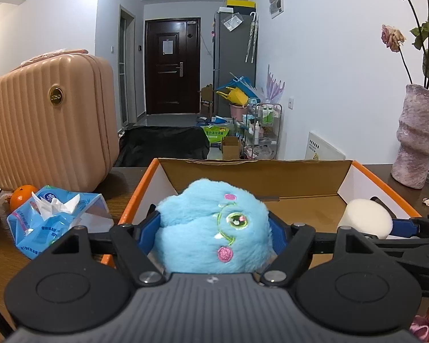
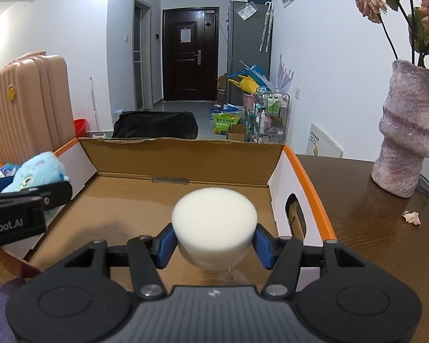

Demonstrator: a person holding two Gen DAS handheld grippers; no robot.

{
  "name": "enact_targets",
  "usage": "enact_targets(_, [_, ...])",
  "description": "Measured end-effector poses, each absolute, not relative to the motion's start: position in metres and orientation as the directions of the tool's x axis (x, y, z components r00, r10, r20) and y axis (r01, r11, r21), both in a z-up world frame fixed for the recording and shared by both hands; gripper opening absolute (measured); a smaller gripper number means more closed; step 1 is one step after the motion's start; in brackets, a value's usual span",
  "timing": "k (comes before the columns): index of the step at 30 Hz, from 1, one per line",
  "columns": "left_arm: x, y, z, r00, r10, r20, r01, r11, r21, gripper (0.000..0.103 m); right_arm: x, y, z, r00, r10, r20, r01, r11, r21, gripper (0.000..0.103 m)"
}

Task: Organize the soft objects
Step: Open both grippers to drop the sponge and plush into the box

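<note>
Plush toy [image 1: 214, 228], blue, light and squashy, sits pinched across its middle in my left gripper [image 1: 214, 231] above the cardboard box [image 2: 186, 154]. My right gripper [image 2: 214, 243] clamps the white sponge puck [image 2: 214, 223] by its sides over the box floor; it looks slightly compressed, I think.

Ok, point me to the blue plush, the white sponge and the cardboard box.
blue plush [image 1: 214, 228], left wrist view, embroidered face.
white sponge [image 2: 214, 214], right wrist view, flat top.
cardboard box [image 2: 186, 154], right wrist view, far wall.
</note>
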State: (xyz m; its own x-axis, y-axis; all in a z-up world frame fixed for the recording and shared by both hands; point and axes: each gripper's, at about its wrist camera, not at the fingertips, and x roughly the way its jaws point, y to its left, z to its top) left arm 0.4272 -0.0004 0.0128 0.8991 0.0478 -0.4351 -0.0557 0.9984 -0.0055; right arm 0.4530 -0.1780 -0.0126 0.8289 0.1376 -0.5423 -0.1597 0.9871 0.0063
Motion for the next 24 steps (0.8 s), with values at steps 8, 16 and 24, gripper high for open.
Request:
enact_targets(8, [0.424, 0.002, 0.01, 0.906, 0.043, -0.421, -0.057, 0.998, -0.019, 0.079, 0.453, -0.178, -0.013, 0.832, 0.141, -0.536, -0.16, 0.987, 0.01, 0.063])
enact_targets(16, [0.419, 0.003, 0.012, 0.917, 0.047, -0.396, -0.065, 0.997, -0.033, 0.1, 0.448, -0.177, -0.011, 0.847, 0.139, -0.513, -0.163, 0.987, -0.002, 0.095])
enact_targets(24, [0.416, 0.006, 0.012, 0.92, 0.049, -0.389, -0.074, 0.996, -0.05, 0.103, 0.448, -0.177, -0.011, 0.839, 0.147, -0.523, -0.171, 0.985, 0.003, 0.096])
